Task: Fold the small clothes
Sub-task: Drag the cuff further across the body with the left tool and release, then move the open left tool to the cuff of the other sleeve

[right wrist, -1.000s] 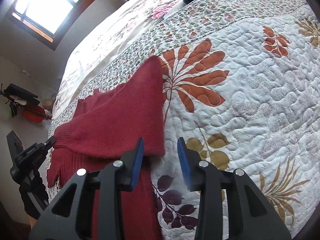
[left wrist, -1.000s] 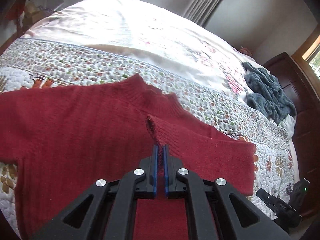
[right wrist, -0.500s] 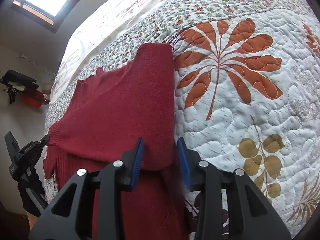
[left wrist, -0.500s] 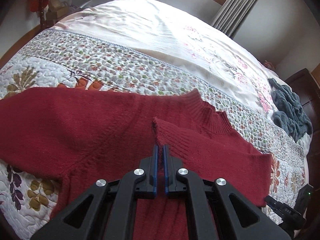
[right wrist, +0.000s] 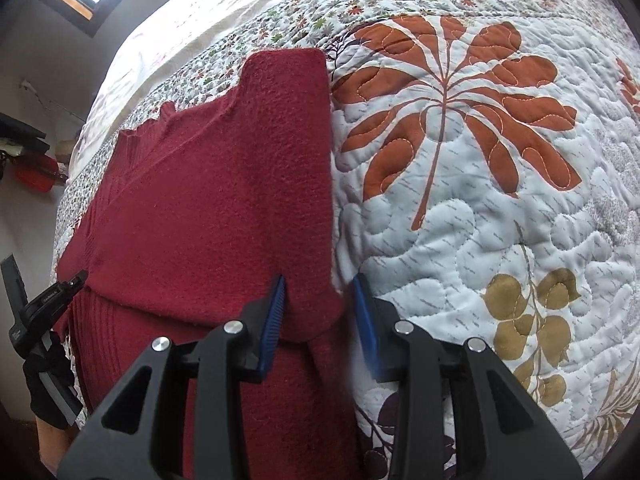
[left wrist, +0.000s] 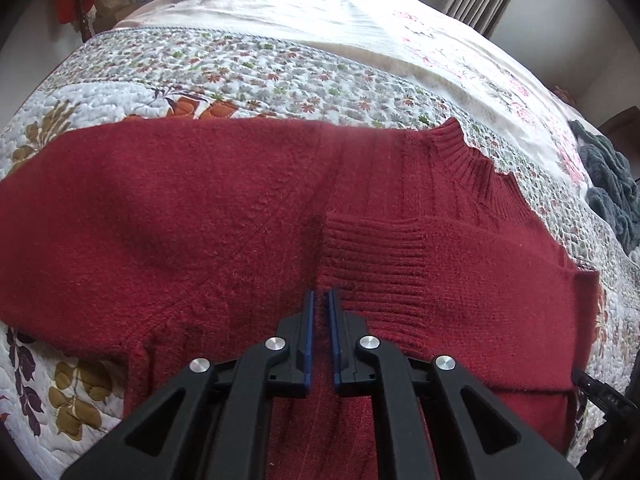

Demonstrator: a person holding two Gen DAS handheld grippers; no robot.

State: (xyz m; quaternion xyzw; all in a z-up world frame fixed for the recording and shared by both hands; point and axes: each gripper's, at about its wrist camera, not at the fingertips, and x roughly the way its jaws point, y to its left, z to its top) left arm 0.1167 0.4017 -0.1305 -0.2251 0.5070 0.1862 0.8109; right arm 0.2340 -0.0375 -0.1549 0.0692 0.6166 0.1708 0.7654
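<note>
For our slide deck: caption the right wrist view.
Open right gripper straddles the folded red sweater edge on the quilt.

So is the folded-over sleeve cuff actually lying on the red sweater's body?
Touching. The left wrist view shows the ribbed cuff lying flat on the red sweater, no gap; the left claw sits nearly shut at its edge.

A red sweater [left wrist: 224,216] lies spread on the floral quilt [left wrist: 248,68], one sleeve folded across its body so the ribbed cuff [left wrist: 372,256] sits just ahead of the left gripper [left wrist: 318,304]. Its jaws stand narrowly apart, seemingly holding nothing.
</note>
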